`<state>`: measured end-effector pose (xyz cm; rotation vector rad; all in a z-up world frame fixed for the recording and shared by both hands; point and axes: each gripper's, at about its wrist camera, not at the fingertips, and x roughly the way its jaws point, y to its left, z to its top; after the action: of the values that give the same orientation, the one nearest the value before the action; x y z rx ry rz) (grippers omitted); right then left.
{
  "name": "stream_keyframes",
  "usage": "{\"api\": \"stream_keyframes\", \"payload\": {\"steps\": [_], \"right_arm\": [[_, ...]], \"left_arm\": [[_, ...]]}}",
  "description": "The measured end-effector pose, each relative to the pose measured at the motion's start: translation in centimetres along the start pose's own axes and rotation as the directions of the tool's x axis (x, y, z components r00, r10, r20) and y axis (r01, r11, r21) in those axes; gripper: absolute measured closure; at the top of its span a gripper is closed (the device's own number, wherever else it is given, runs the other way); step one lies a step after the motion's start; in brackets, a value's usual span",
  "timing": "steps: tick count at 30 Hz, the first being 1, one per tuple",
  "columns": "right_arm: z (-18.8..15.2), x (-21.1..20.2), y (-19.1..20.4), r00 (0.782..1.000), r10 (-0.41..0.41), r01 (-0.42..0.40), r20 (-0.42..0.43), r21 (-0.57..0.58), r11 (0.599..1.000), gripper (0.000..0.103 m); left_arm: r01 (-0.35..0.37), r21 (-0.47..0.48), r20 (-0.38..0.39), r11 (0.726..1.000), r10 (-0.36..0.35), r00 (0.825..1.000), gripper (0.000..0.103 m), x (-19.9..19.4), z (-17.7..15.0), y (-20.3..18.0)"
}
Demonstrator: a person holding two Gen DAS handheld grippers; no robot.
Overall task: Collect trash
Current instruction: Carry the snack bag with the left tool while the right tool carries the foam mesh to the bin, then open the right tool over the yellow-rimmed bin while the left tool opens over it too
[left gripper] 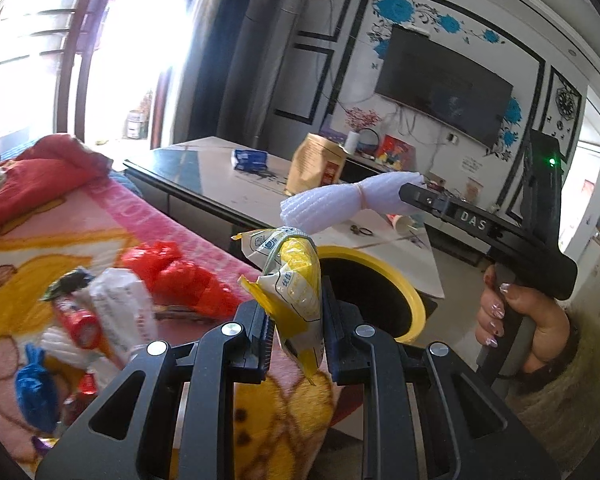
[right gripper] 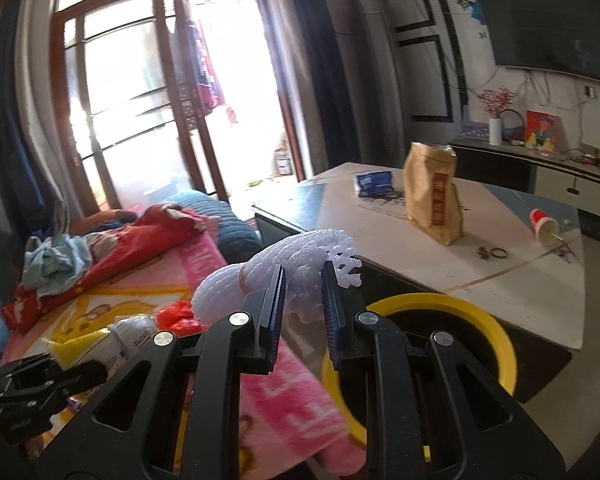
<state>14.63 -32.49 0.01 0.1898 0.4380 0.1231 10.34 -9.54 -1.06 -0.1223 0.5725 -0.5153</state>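
Two hand-held grippers above a pink cartoon-print blanket (left gripper: 180,236), each carrying one piece of trash beside a yellow-rimmed bin (left gripper: 414,300).

Left gripper (left gripper: 296,320) — jaws clamped on a crumpled yellow-and-clear snack wrapper (left gripper: 296,280), which stands up between the pads with its printed top flopping over toward the bin's rim.

Right gripper (right gripper: 302,294) — jaws closed on a white foam net sleeve (right gripper: 260,276), a bundle cinched at the middle by a band; in the left wrist view the same bundle sticks out sideways from the gripper tips, above the bin. A hand (left gripper: 512,320) grips this tool's handle.

Uncollected trash lies on the blanket: a red plastic bag (left gripper: 180,276), a white packet (left gripper: 120,304), a red wrapper (left gripper: 80,324) and a blue wrapper (left gripper: 34,392).

Behind the bin, a low table (right gripper: 500,288) carries a brown paper bag (right gripper: 432,196), a blue packet (right gripper: 374,182) and a tipped paper cup (right gripper: 544,226).
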Motion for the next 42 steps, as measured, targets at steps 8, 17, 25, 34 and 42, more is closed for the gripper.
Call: {"api": "stream_keyframes", "payload": {"steps": [8,17,25,34,42], "right_arm": [[-0.2,0.3,-3.7,0.996,-0.094,0.094,-0.012,0.054,0.994,0.090],[-0.8,0.7,-7.4,0.981,-0.194,0.196,-0.031,0.103,0.975,0.090],[-1.8,1.0,-10.5,0.961,-0.268,0.274,-0.062,0.143,0.951,0.090],[-2.8,1.9,-13.1,0.938,-0.321,0.340,-0.132,0.168,0.925,0.090],[-3.8,3.0,-14.2,0.919,-0.349,0.378,-0.184,0.157,0.912,0.089]], "left_arm": [[0.040,0.025,-0.031,0.999,-0.040,0.999,0.083,2.5,-0.4,-1.8],[0.079,0.045,-0.057,0.996,-0.076,0.995,0.083,5.7,-0.2,-4.1],[0.108,0.057,-0.085,0.993,-0.103,0.991,0.083,8.8,-0.4,-6.0],[0.119,0.051,-0.121,0.992,-0.112,0.986,0.083,11.8,-1.1,-7.0],[0.128,0.054,-0.161,0.990,-0.118,0.980,0.083,14.4,-1.8,-7.9]]}}
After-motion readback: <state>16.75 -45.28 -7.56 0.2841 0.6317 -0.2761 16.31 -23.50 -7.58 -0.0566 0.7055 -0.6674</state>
